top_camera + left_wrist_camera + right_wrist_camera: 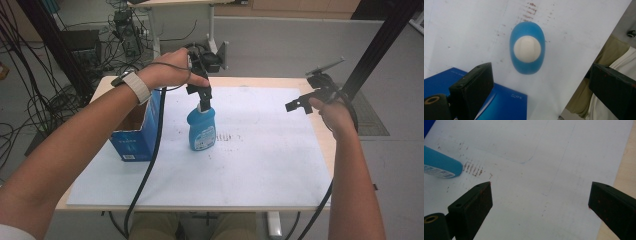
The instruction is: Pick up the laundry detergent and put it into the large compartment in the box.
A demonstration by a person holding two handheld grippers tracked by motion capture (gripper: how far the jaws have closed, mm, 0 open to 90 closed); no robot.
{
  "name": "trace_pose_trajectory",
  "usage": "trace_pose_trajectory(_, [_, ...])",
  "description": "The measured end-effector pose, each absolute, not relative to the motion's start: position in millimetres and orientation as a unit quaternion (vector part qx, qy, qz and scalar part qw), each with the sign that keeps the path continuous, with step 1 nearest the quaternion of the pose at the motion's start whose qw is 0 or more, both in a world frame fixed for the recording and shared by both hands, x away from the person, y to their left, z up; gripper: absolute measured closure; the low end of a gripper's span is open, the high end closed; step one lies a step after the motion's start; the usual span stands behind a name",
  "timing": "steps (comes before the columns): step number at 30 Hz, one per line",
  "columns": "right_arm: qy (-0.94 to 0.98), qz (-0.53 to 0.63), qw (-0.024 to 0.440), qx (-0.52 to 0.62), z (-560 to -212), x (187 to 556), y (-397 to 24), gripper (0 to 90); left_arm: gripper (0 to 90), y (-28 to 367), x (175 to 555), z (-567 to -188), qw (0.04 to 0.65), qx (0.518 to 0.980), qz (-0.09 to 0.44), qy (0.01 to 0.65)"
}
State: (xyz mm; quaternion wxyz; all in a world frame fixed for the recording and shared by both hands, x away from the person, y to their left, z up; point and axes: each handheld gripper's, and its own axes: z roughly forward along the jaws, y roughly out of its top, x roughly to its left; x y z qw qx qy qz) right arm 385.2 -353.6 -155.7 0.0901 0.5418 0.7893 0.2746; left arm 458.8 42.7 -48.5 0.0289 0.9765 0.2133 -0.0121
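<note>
A blue bottle [201,129] with a white cap [527,48] stands upright on the white sheet [260,150], left of the middle. My left gripper [204,96] hangs just above the cap and points straight down at it. In the left gripper view the gripper [541,72] is open, its jaws wide apart, and the bottle [527,63] sits below them untouched. My right gripper [299,105] is held open over the sheet's right side. In the right gripper view nothing lies between its jaws [541,190], and the bottle's base [441,166] shows at the far left.
An open blue cardboard box [137,131] stands just left of the bottle, under my left wrist; one corner of the box [501,102] shows below the left jaws. A black frame post [380,45] rises at the back right. The wooden table edge [627,170] borders the sheet.
</note>
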Motion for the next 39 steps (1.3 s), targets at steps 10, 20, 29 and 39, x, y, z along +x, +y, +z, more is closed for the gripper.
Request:
trace_pose_trajectory(10, [0.789, 0.275, 0.09, 0.542, -156, 385, -354, 5.3, 6.4, 40, 465, -61, 0.024, 0.976, -0.012, 0.218])
trace_pose_trajectory(20, [0.79, 0.275, 0.09, 0.541, -156, 386, -353, 5.3, 6.4, 36, 471, -70, 0.017, 0.975, -0.014, 0.222])
trace_pose_trajectory(29, [0.79, 0.276, 0.089, 0.54, -157, 386, -353, 5.3, 6.4, 35, 476, -83, 0.011, 0.974, -0.017, 0.227])
trace_pose_trajectory(39, [0.79, 0.276, 0.087, 0.54, -158, 386, -353, 5.3, 6.4, 31, 476, -95, 0.009, 0.973, -0.021, 0.229])
